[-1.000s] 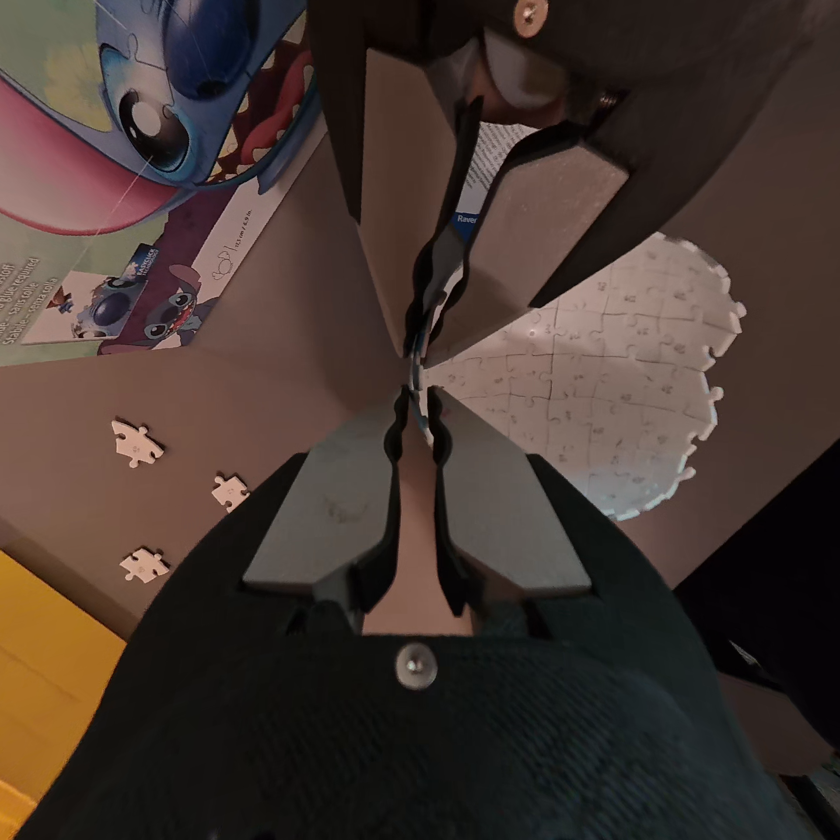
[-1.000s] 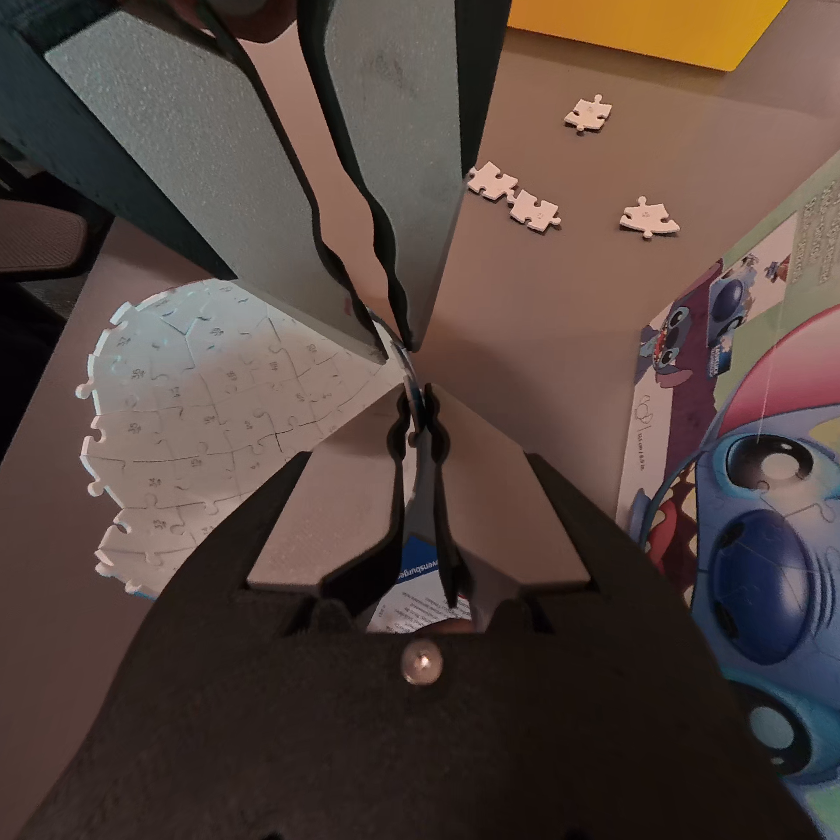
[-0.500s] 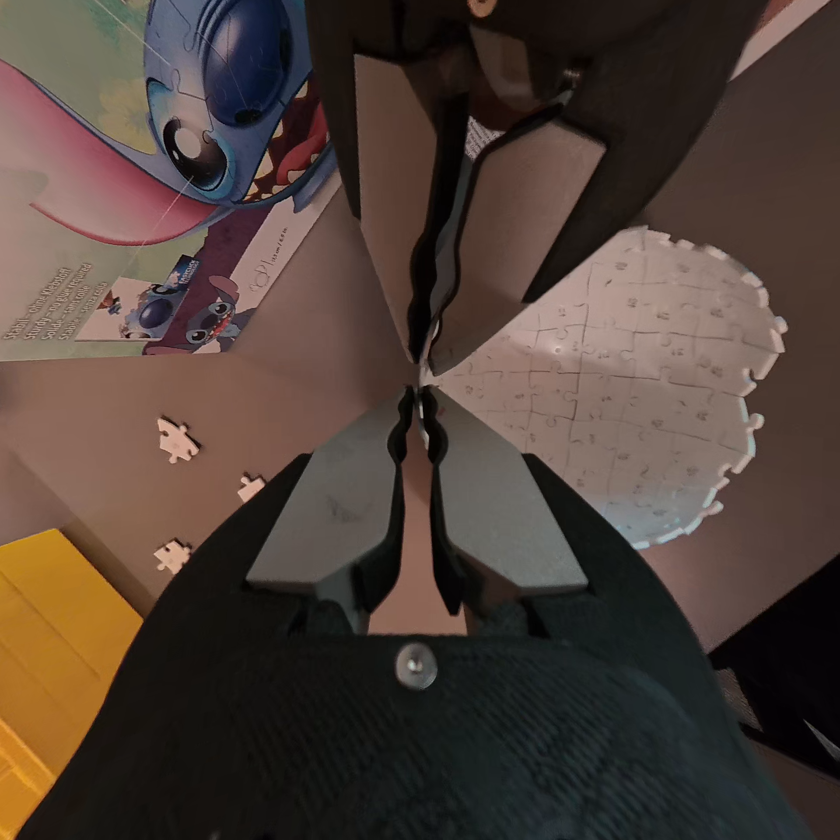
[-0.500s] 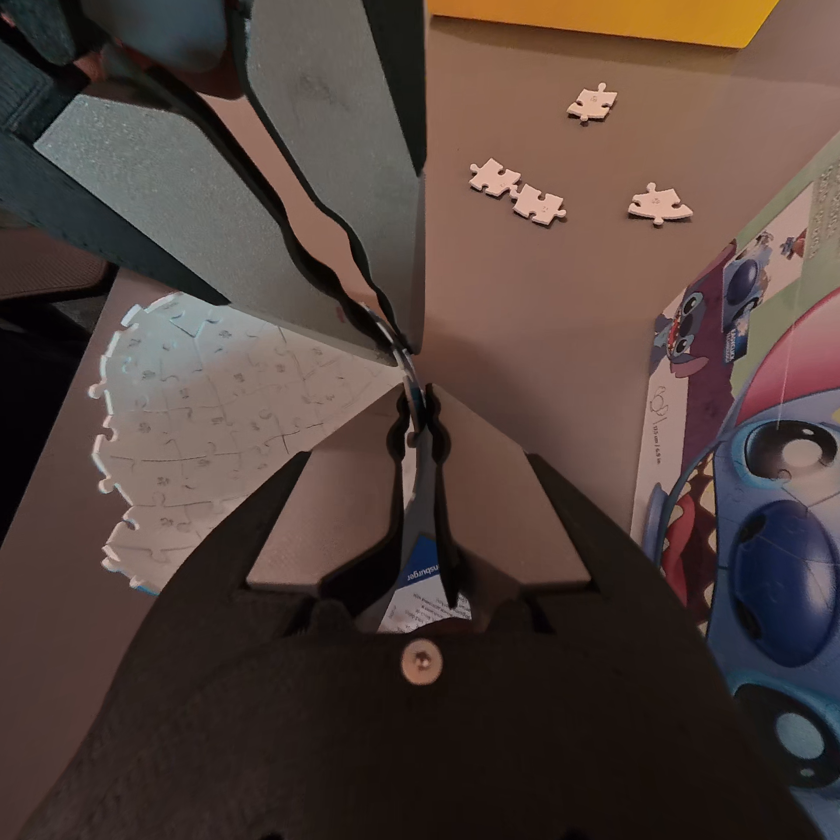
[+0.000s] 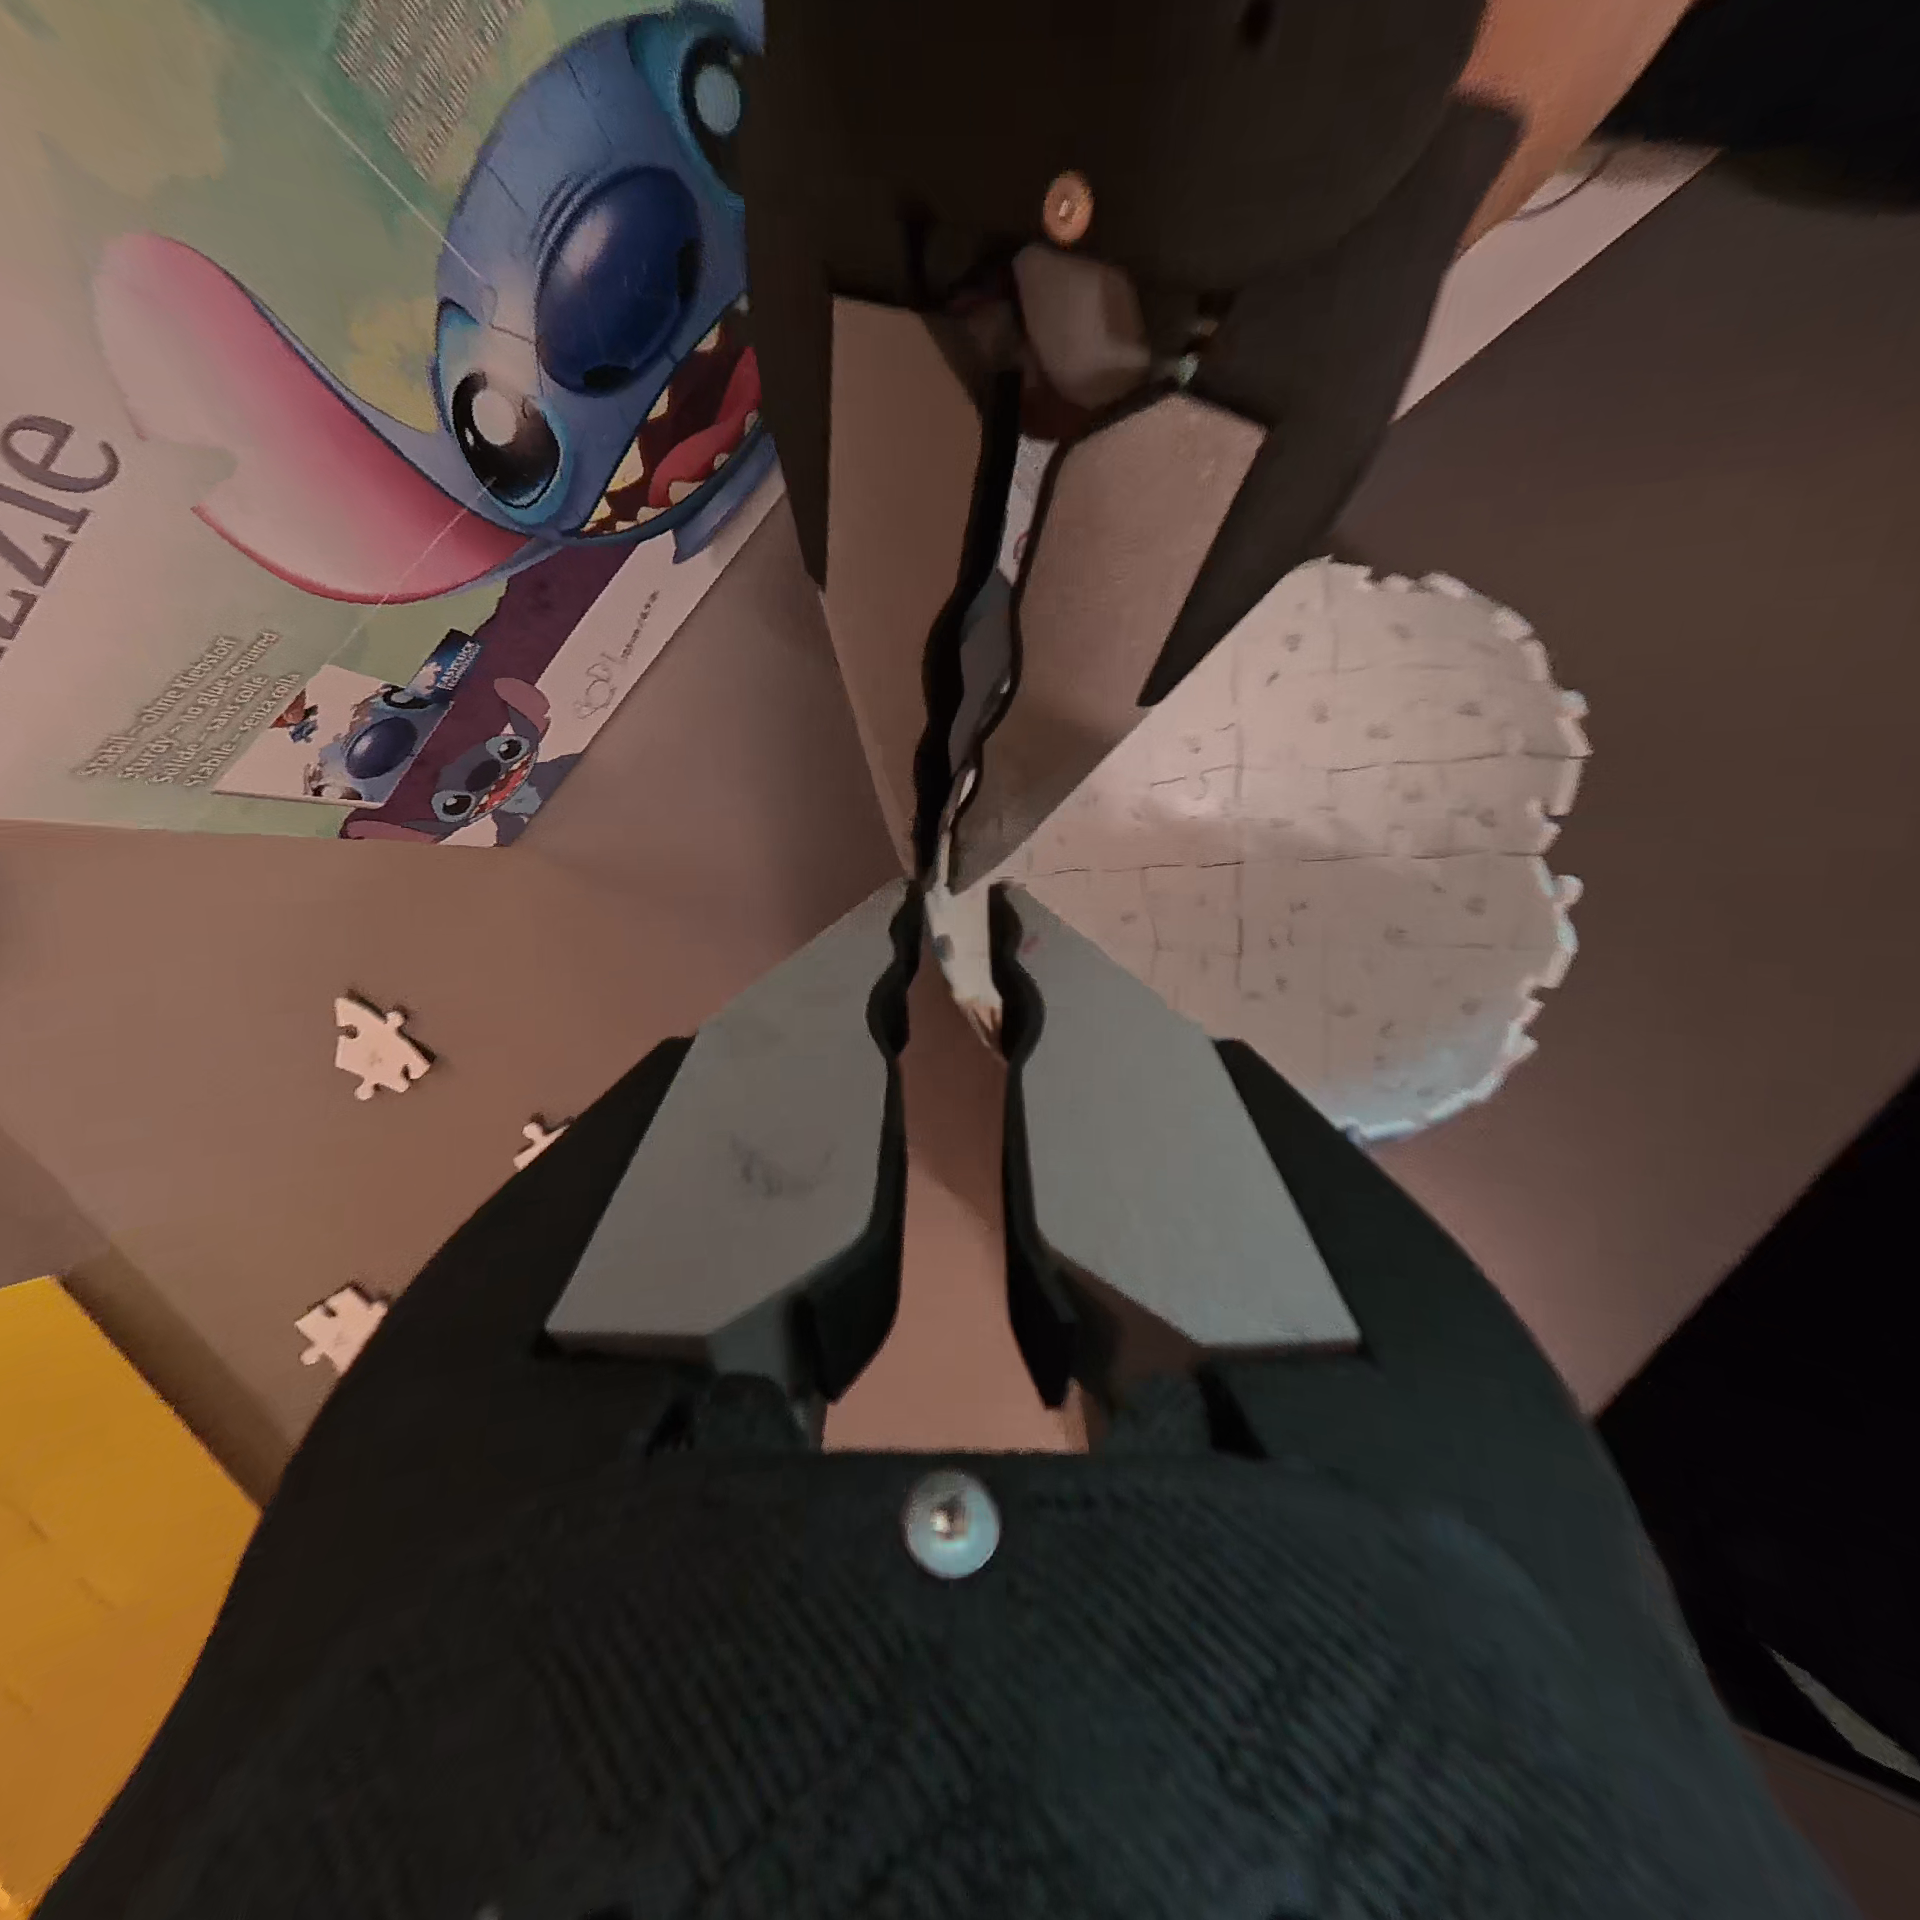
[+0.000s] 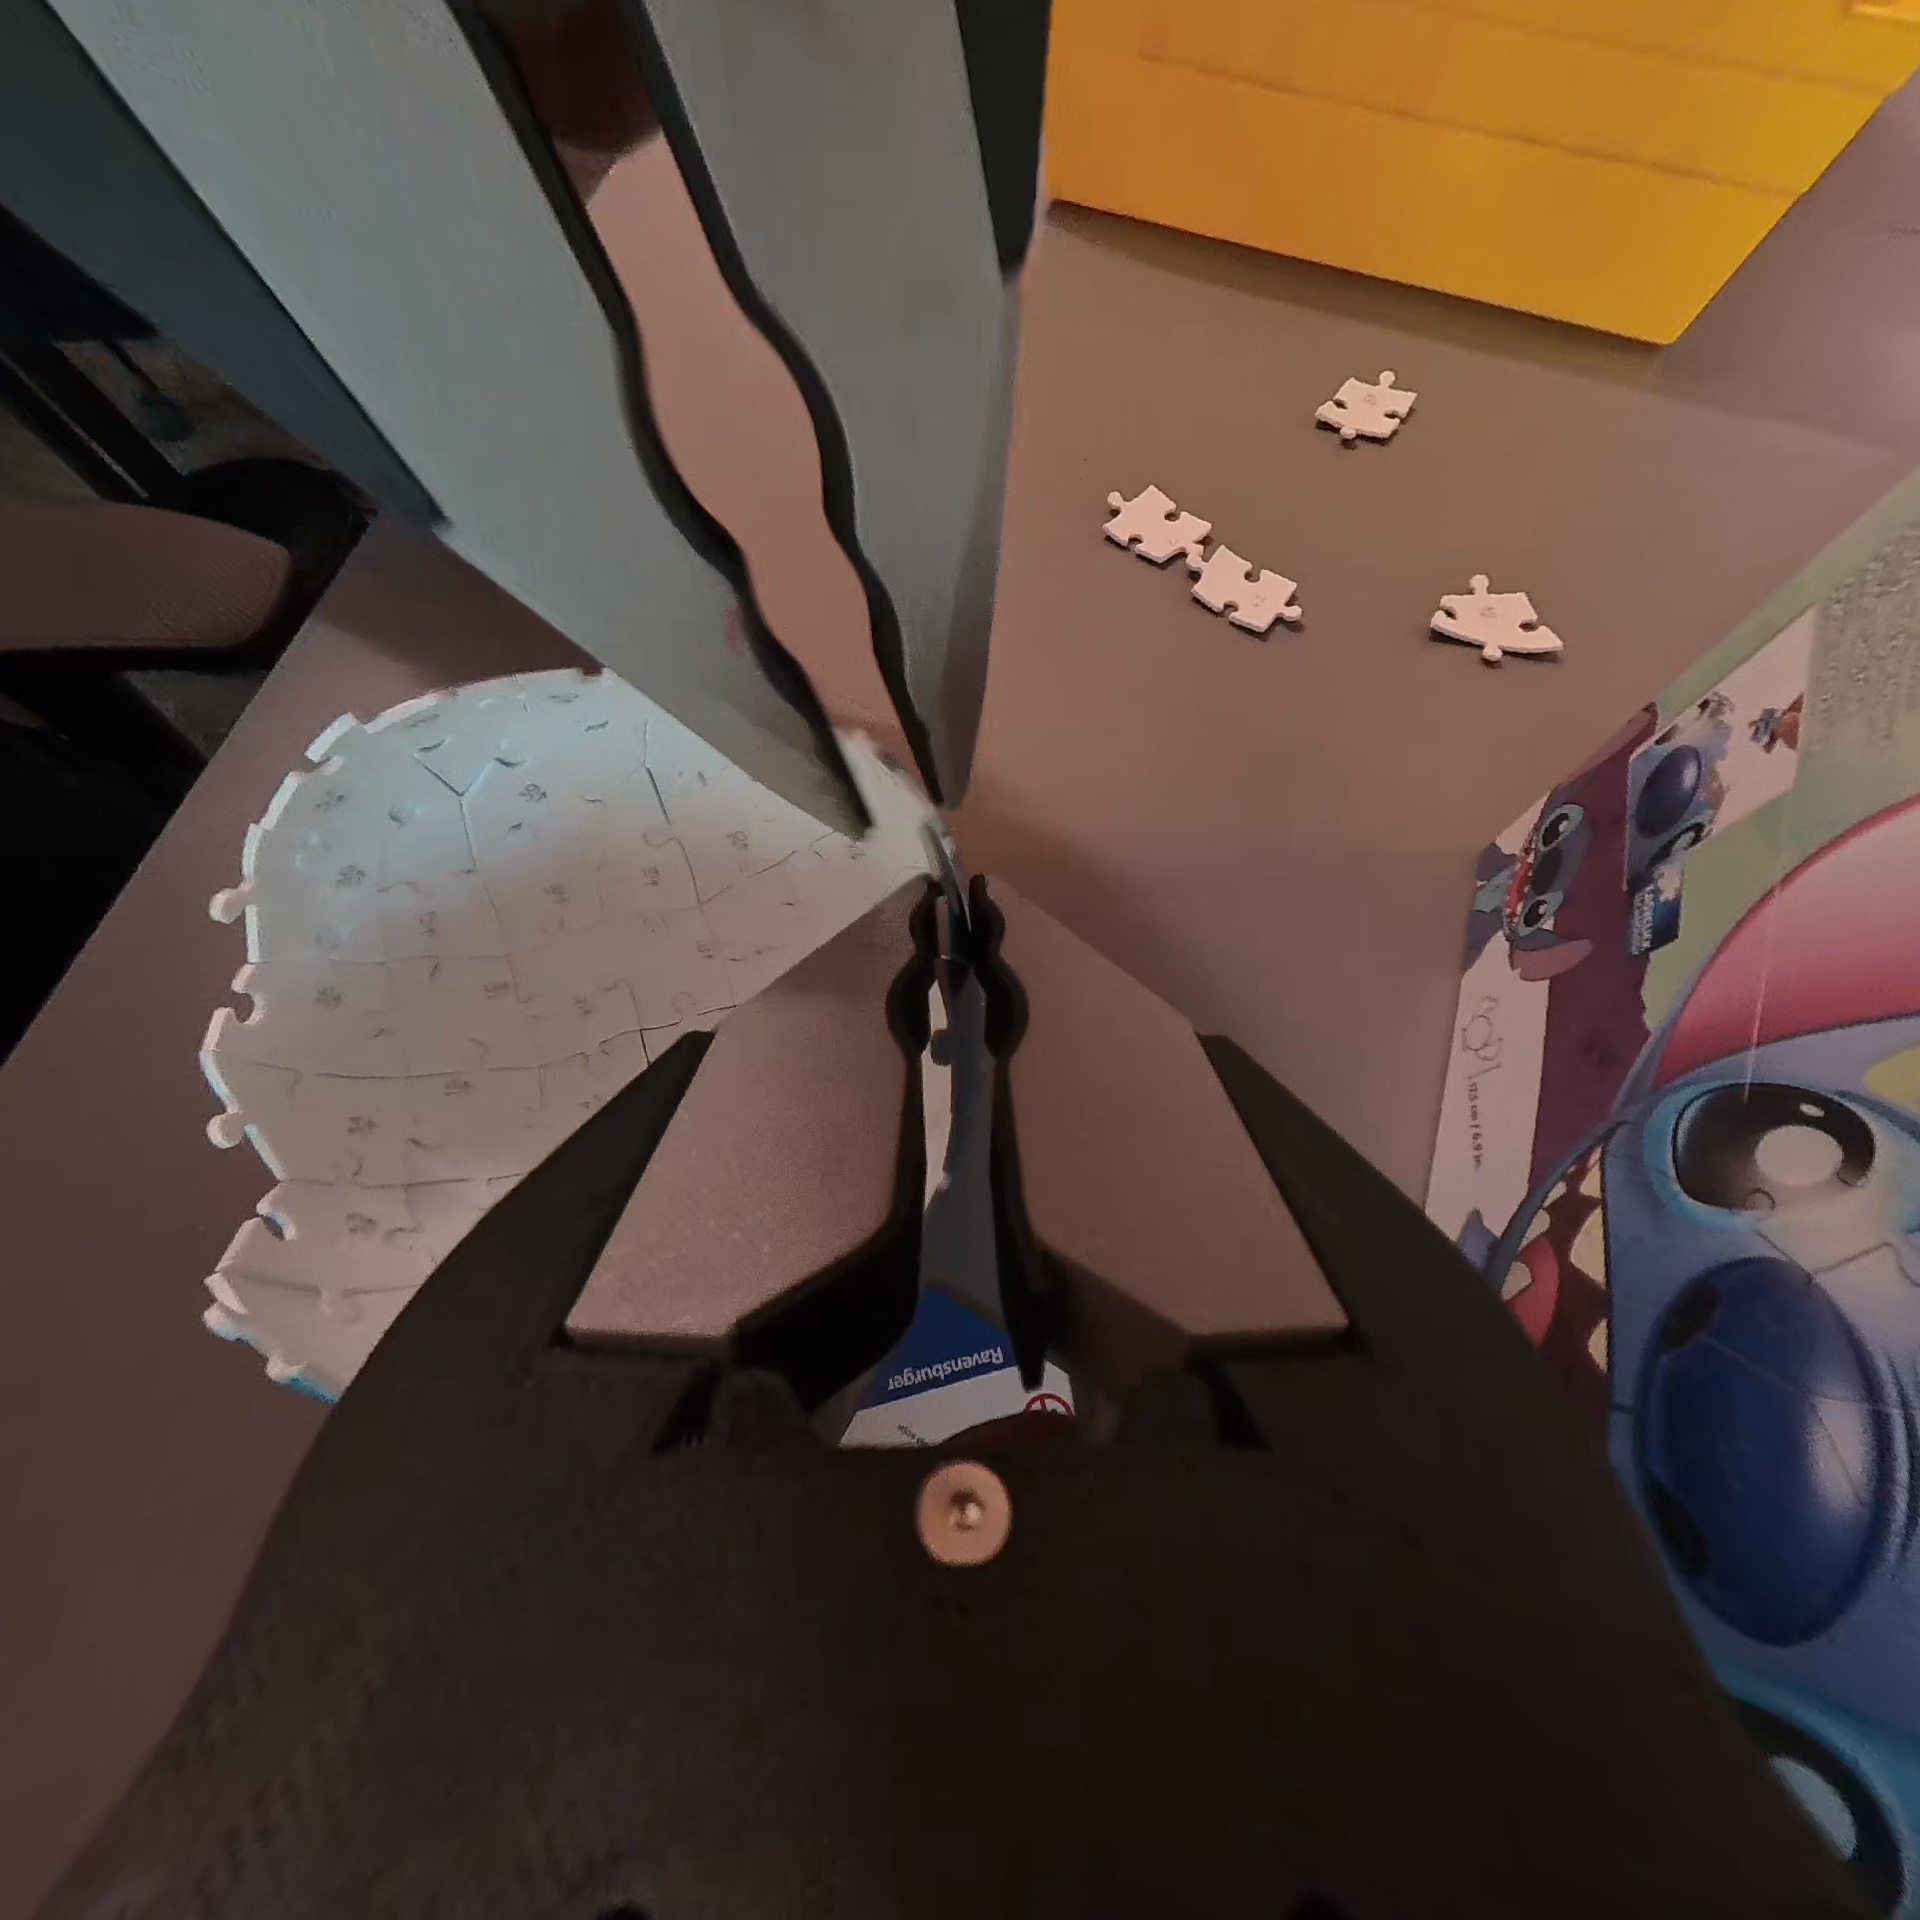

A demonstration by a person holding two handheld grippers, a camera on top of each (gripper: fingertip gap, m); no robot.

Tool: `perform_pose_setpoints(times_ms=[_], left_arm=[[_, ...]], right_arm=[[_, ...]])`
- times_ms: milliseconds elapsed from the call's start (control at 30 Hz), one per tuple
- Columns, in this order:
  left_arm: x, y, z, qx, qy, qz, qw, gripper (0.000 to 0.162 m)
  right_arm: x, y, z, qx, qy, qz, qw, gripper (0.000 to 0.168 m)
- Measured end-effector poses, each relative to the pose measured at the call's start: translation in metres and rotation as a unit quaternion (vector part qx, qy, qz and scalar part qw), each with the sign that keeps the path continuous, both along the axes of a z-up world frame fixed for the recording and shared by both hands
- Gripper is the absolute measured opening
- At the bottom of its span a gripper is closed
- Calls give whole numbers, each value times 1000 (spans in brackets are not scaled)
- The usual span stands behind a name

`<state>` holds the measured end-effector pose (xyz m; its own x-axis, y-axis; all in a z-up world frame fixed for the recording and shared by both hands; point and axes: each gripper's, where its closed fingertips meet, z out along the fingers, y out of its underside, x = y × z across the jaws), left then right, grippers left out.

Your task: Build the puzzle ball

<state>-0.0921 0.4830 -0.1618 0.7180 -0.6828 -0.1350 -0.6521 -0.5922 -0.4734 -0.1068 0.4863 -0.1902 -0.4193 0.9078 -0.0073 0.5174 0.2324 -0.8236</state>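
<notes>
A white half-shell of the puzzle ball lies on the brown table, inner side up; it also shows in the right wrist view. My right gripper is shut on a thin curved puzzle section with a blue and white printed face. My left gripper meets it tip to tip. Its jaws stand slightly apart around a small white piece at the section's end. The piece leans on the left gripper's right-hand finger. In the left wrist view the right gripper hangs from the top.
Several loose white pieces lie on the table beyond the grippers, some in the left wrist view. The printed puzzle box stands beside them. A yellow box sits at the table's far side. Both grippers' tips are close together, under 4 cm apart.
My left gripper's jaws have parted from shut on the small piece. Both grippers have shifted over the table, still tip to tip. The right gripper keeps its hold.
</notes>
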Motion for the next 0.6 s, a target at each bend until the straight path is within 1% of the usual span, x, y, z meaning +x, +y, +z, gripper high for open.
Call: perform_pose_setpoints(times_ms=[33, 100, 133, 233, 367, 467, 600], left_arm=[[0, -2, 6, -3, -13, 1, 1000, 11], [-2, -4, 13, -9, -21, 5, 1000, 11], [-4, -6, 12, -18, -14, 5, 1000, 11], [-7, -8, -3, -58, 10, 4, 998, 11], [-6, -4, -15, -88, 6, 2, 996, 11], [-8, -2, -15, -90, 5, 1, 996, 4], [-9, -3, -15, -99, 3, -3, 995, 4]], right_arm=[[0, 0, 0, -2, 0, 0, 1000, 2], [-1, 1, 0, -5, 2, -3, 1000, 1], [-1, 1, -1, -7, 3, -4, 1000, 1], [-1, 1, 0, -10, 5, -4, 1000, 1], [-1, 1, 0, -5, 8, -4, 1000, 1], [-1, 1, -1, 10, 6, -4, 1000, 1], [-2, 0, -1, 23, 1, -5, 1000, 1]])
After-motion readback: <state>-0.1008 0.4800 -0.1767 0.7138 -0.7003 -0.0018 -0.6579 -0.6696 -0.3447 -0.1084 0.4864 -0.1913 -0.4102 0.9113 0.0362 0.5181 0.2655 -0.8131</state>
